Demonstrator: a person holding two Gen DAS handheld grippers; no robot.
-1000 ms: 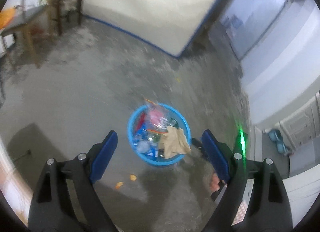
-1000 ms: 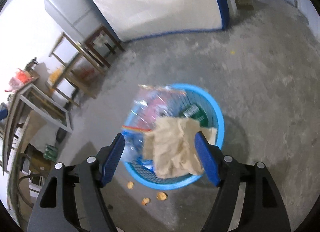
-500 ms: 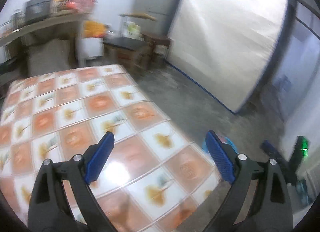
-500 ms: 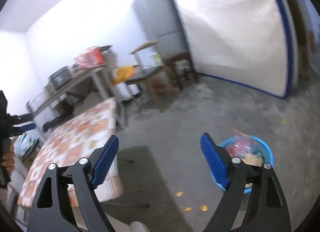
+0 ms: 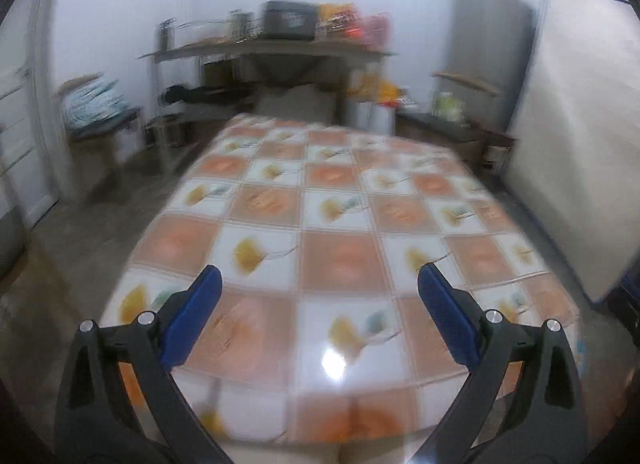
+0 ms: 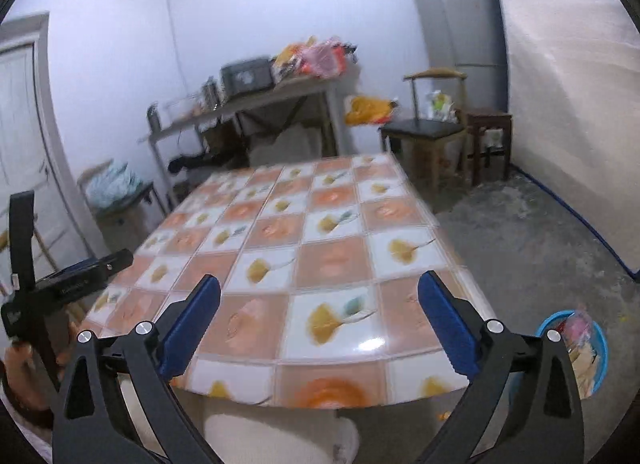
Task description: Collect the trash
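One blue basket point(image 6: 600, 348) of trash sits on the concrete floor point(image 6: 532, 240), just beside the near right corner of the tabletop point(image 6: 332, 260) and partly hidden behind the right gripper point(image 6: 320, 324). That gripper's fingers point(image 6: 444, 320) are spread wide, holding nothing, above the checkered cloth. The left gripper point(image 5: 318, 318) hangs likewise wide and empty over the tabletop point(image 5: 340, 220).
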